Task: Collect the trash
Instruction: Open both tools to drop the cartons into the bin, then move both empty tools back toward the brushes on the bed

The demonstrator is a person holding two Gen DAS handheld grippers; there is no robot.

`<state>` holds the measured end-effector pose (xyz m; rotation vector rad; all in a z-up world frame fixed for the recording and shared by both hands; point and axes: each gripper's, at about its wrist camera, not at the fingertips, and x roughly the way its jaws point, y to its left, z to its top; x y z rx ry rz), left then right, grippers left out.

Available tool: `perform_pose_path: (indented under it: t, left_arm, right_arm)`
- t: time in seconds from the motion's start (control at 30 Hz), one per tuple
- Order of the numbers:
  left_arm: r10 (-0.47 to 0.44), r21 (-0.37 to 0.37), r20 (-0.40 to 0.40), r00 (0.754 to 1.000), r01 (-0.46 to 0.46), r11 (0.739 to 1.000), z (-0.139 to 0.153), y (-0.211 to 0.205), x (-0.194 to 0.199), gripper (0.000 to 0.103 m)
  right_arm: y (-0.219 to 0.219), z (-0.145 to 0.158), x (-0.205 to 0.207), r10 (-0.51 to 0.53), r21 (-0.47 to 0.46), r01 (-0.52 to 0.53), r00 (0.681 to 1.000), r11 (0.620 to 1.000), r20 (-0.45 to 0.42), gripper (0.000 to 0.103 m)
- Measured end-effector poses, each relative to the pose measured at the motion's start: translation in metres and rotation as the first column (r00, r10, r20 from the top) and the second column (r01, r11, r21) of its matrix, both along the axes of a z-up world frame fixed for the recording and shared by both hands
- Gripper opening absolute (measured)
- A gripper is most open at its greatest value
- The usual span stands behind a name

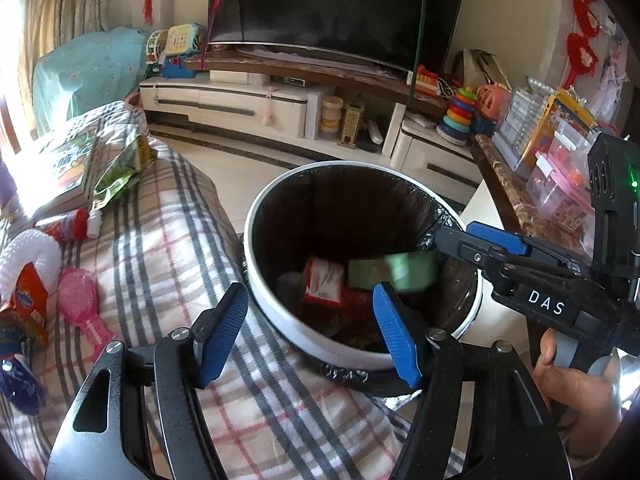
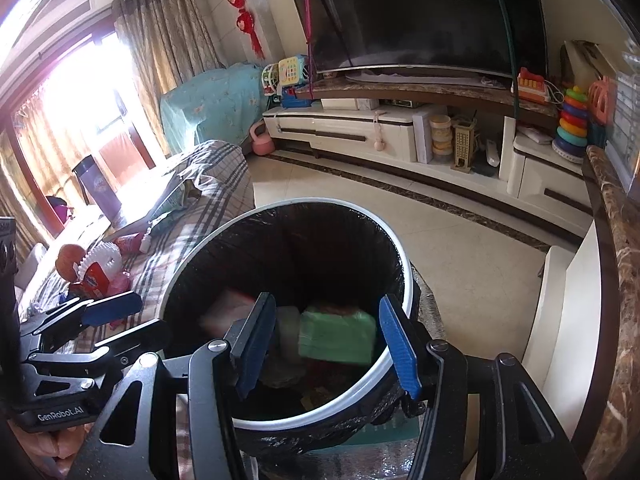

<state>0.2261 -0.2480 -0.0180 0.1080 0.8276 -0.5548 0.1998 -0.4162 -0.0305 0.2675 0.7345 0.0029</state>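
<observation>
Both the left hand-held gripper (image 1: 310, 330) and right hand-held gripper (image 2: 328, 344) hang released over the bin (image 1: 256, 240), which holds packets; wrappers (image 1: 28, 304) remain on the blanket (image 1: 168, 240).

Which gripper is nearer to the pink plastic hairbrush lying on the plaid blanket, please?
Left. The left gripper hangs at the bin's edge beside the blanket where the pink plastic hairbrush lies; the right gripper is over the bin, farther from it.

Between the left claw's (image 1: 310, 334) spread pads, a pale green rectangular packet (image 1: 394, 274) inside the white round bin with a black liner (image 1: 256, 240) is motion-blurred. Beside it, a red and white carton (image 1: 324, 282) shows unreadable print; the bin's bottom lies dark.
</observation>
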Motion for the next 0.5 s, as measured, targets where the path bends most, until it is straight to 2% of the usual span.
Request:
perform_pose_path:
  t: [0.07,0.33,0.5]
  left_arm:
    - [0.015,-0.007,0.000,1.000,-0.015,1.000,0.000,0.008,-0.003,0.066]
    - [0.099,-0.050,-0.028,0.995,-0.100,0.994,-0.005,0.054,-0.019,0.068]
    - [0.167,-0.047,-0.004,0.986,-0.167,0.985,-0.005,0.091,-0.035,0.071]
  right_arm:
    - [0.002,0.001,-0.003,0.000,0.008,0.000,1.000,1.000,0.006,0.059]
    - [0.026,0.006,-0.013,0.035,0.035,-0.036,0.999,0.999,0.032,0.081]
    - [0.049,0.008,-0.023,0.062,0.083,-0.067,0.996,0.994,0.059,0.088]
